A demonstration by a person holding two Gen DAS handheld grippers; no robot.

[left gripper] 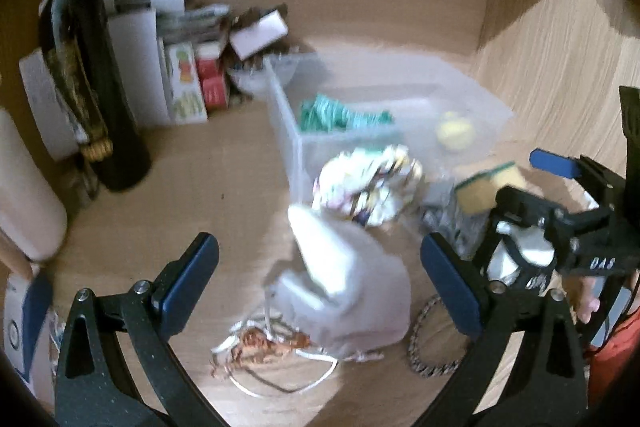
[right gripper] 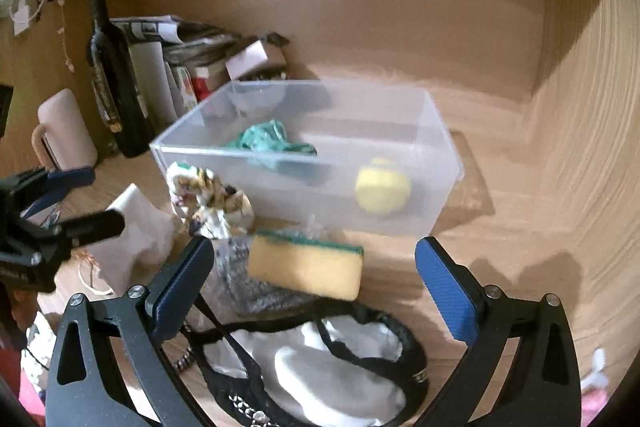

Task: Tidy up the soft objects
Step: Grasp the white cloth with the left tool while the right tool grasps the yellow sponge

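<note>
A white garment trimmed in black lace (right gripper: 320, 367) lies closest, between and just below the right gripper (right gripper: 314, 291), whose blue-padded fingers (right gripper: 446, 293) stand wide apart and hold nothing. Just past those fingertips a yellow sponge with a green scouring face (right gripper: 306, 267) rests on a grey knitted cloth (right gripper: 240, 275), and beyond it stands a clear plastic bin (right gripper: 400, 223) holding a teal yarn tangle (right gripper: 266, 141) and a yellow ball (right gripper: 382, 189). The left gripper (left gripper: 320, 279) is likewise spread wide and empty, with a pale grey drawstring pouch (left gripper: 360, 291) between its fingers and a crumpled patterned cloth (left gripper: 368, 183) ahead, against the bin's corner. Only the left view shows the braided cord loop (left gripper: 430, 343) and the letters "DAS" on the other gripper's body. A dark wine bottle (right gripper: 114, 75), its label unreadable, stands far left of the fingers on the wooden bench (right gripper: 500, 227).
</note>
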